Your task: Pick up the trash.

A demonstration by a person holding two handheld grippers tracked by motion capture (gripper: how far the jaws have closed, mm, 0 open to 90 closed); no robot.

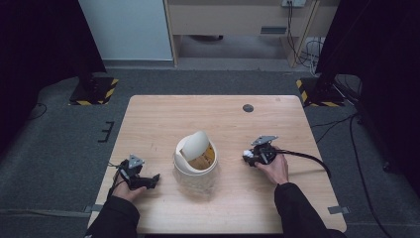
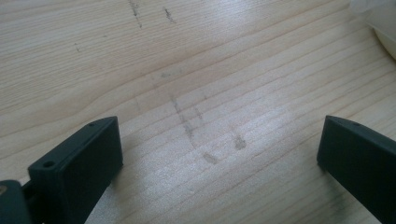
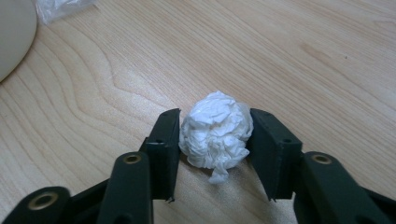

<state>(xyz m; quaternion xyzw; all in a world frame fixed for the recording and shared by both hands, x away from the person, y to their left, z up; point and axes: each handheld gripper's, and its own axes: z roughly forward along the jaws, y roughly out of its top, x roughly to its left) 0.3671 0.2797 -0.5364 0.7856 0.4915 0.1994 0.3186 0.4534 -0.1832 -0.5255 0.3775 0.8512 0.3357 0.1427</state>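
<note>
Right gripper [image 3: 215, 140] pinches a crumpled tissue ball [image 3: 215, 134] low over the table [image 1: 158, 124], just right of the swing-lid bin [image 1: 195, 161], likely headed in. Left gripper [image 2: 219, 154] idle, jaws wide, holding nothing.

In the high view, the bin [image 1: 196, 163] at the worktop's middle has contents too small to make out. Its pale rim [image 2: 385, 28] is cut off in the left gripper view, and again [image 3: 14, 32] in the right gripper view, beside a clipped plastic scrap [image 3: 60, 8].
</note>
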